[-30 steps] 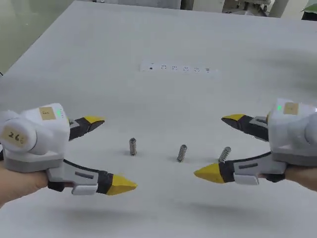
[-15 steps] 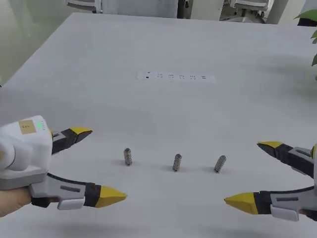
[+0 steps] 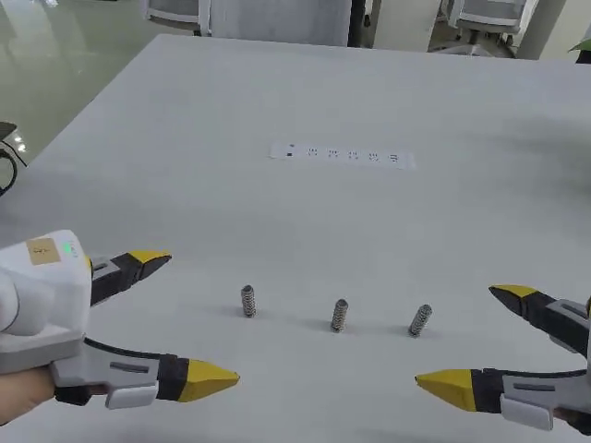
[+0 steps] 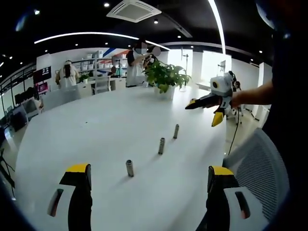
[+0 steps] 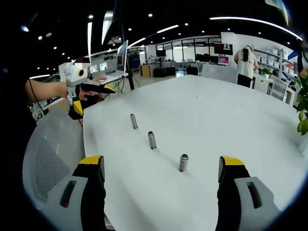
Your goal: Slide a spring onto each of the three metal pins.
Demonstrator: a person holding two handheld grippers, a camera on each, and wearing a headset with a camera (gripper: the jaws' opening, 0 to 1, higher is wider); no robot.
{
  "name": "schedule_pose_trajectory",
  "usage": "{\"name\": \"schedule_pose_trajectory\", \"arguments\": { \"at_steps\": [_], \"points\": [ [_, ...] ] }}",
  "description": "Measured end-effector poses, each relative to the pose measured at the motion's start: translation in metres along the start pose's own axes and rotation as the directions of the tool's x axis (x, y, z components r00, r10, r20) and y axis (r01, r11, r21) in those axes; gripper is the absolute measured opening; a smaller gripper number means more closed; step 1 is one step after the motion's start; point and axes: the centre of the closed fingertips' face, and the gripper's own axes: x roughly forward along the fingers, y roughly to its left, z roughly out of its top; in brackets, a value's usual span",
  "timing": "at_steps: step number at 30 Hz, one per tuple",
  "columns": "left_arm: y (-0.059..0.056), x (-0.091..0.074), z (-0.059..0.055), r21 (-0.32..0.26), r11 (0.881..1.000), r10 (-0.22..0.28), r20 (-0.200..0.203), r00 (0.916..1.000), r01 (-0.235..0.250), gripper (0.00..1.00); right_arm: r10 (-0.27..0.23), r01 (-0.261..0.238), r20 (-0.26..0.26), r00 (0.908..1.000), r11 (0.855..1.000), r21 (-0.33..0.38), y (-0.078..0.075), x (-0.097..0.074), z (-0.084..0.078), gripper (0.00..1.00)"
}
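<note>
**Both grippers open and empty, three springs upright between them**

Your white left gripper (image 3: 189,317) sits low on the left of the head view. Its black, yellow-tipped fingers (image 3: 205,376) are spread wide, hold nothing and point inward across the pale grey bench (image 3: 295,231). Your matching right gripper (image 3: 466,337) mirrors it from the right, its fingers just as far apart and also empty. Neither gripper touches a spring.

Three small metal coil springs stand in a row on the bench between the grippers, well apart from one another. The row runs from side to side in front of you. The left spring (image 3: 247,301) and the middle spring (image 3: 339,315) have their long axes vertical, rising straight off the surface. In the head view the right spring (image 3: 420,320) seems to lean a little, its top tipped to your right. At this size you cannot tell whether a pin runs inside each coil.

A flat white power strip (image 3: 340,155) lies farther back on the bench, parallel to the row.
</note>
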Motion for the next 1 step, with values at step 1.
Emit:
{"name": "schedule_pose_trajectory", "arguments": {
  "at_steps": [1],
  "points": [
    [0.0005,0.0001,-0.0014,-0.006,1.0,0.003,-0.005,1.0,-0.003,0.98,-0.005,0.005,-0.036,0.9993,1.0,-0.003,-0.0017,-0.0005,-0.0061,0.99]
  ]
}}
